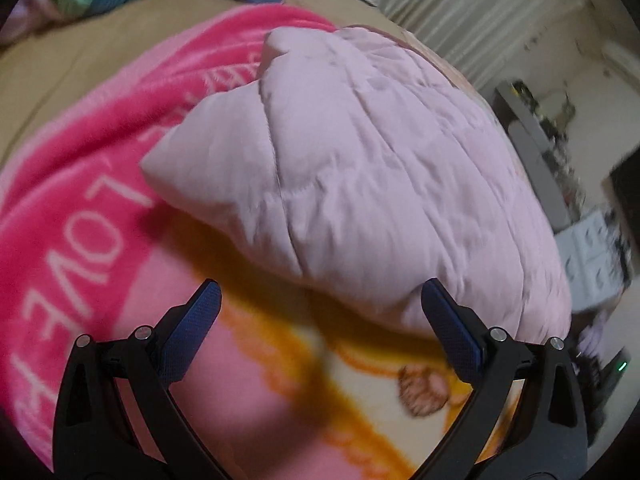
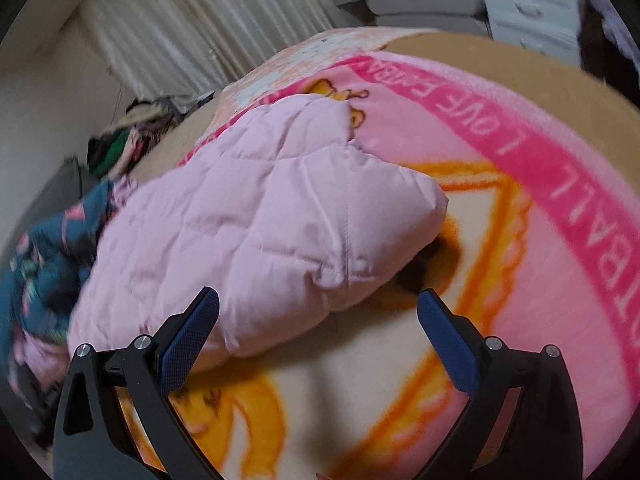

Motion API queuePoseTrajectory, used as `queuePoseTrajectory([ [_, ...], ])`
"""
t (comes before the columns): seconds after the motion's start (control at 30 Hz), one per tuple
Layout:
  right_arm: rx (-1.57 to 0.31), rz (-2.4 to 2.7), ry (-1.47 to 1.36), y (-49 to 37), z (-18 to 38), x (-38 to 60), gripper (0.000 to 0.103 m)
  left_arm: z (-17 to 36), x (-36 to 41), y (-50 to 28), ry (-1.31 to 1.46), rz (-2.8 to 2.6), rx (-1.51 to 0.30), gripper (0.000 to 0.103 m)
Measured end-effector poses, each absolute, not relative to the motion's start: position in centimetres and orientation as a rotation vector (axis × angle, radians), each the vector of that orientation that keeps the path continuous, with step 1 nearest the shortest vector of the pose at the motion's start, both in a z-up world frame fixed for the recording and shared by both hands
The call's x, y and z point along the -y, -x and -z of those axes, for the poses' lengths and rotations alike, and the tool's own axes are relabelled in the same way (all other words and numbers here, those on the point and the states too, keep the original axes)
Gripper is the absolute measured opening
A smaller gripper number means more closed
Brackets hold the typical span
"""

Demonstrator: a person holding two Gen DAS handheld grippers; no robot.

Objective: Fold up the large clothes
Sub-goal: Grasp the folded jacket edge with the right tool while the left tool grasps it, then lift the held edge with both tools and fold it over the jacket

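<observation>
A: Where is the jacket?

B: The pale pink quilted jacket [image 1: 360, 168] lies bunched in a thick bundle on the pink blanket [image 1: 80, 208] that covers the bed [image 1: 60, 60], toward the middle of the blanket, partly over its orange picture

A: And the left hand-held gripper [image 1: 320, 312]?

B: Released, jaws spread wide, nothing between them; it hovers just beside the near edge of the jacket

A: The right hand-held gripper [image 2: 318, 316]?

B: Also released and empty; its left finger [image 2: 188, 340] overlaps the jacket's [image 2: 256, 216] near edge in the right wrist view, though I cannot tell if it touches

A: Anything else on the bed?

B: A dark blue patterned cloth [image 2: 44, 256] lies crumpled beside the jacket at the bed's edge
</observation>
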State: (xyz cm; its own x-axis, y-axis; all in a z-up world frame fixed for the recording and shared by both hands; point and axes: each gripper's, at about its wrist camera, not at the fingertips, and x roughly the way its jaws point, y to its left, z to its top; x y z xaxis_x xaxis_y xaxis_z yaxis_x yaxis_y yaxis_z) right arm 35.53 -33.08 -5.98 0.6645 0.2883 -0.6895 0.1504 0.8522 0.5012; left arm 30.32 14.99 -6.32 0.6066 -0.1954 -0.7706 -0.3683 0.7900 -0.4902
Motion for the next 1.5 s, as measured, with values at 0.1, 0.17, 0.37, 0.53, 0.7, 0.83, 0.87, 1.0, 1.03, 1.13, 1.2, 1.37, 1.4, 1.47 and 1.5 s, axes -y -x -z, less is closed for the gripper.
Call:
queuePoseTrajectory([
  [0.1, -0.905, -0.12, -0.639, -37.3, 7.2, 33.1, 0.099, 7.1, -16.0, -31.5, 0.775, -0.107, -0.912, 0.094],
  [0.17, -0.927, -0.144, -0.682, -38.4, 8.3, 32.7, 0.099, 7.5, -16.2, -32.5, 0.791, -0.109, -0.893, 0.094],
  [0.37, -0.882, -0.17, -0.725, -40.2, 9.4, 31.9, 0.099, 8.3, -16.4, -34.4, 0.841, -0.1, -0.866, 0.095],
  [0.53, -0.861, -0.174, -0.726, -41.4, 10.0, 31.4, 0.099, 8.7, -15.9, -35.4, 0.83, -0.107, -0.843, 0.095],
  [0.7, -0.836, -0.202, -0.661, -41.2, 9.2, 31.1, 0.085, 7.4, -14.9, -35.6, 0.763, -0.11, -0.816, 0.076],
  [0.83, -0.793, -0.244, -0.534, -40.8, 7.1, 30.0, 0.054, 4.9, -13.7, -35.5, 0.646, -0.125, -0.79, 0.045],
  [0.87, -0.785, -0.253, -0.501, -40.7, 6.5, 29.7, 0.047, 4.4, -13.3, -35.5, 0.616, -0.13, -0.794, 0.039],
  [1.0, -0.749, -0.283, -0.336, -39.7, 3.6, 28.1, 0.034, 1.8, -12.1, -35.1, 0.518, -0.135, -0.785, 0.029],
  [1.03, -0.737, -0.291, -0.31, -39.4, 3.0, 27.9, 0.033, 1.0, -11.9, -34.7, 0.5, -0.134, -0.775, 0.028],
  [1.13, -0.68, -0.32, -0.206, -37.4, 0.1, 27.1, 0.031, -1.1, -11.3, -33.1, 0.464, -0.115, -0.744, 0.026],
  [1.2, -0.653, -0.336, -0.156, -36.3, -1.2, 26.7, 0.03, -2.2, -11.1, -32.1, 0.439, -0.097, -0.734, 0.026],
  [1.37, -0.599, -0.379, -0.081, -31.7, -3.7, 26.9, 0.03, -4.3, -10.7, -28.1, 0.405, -0.061, -0.709, 0.026],
  [1.4, -0.594, -0.382, -0.075, -31.0, -3.9, 26.9, 0.03, -4.4, -10.6, -27.4, 0.401, -0.056, -0.707, 0.025],
  [1.47, -0.584, -0.387, -0.059, -28.9, -4.0, 27.1, 0.03, -4.9, -10.5, -25.9, 0.392, -0.049, -0.703, 0.026],
  [1.5, -0.581, -0.387, -0.048, -27.8, -4.0, 27.2, 0.03, -5.0, -10.3, -25.1, 0.383, -0.046, -0.702, 0.026],
])
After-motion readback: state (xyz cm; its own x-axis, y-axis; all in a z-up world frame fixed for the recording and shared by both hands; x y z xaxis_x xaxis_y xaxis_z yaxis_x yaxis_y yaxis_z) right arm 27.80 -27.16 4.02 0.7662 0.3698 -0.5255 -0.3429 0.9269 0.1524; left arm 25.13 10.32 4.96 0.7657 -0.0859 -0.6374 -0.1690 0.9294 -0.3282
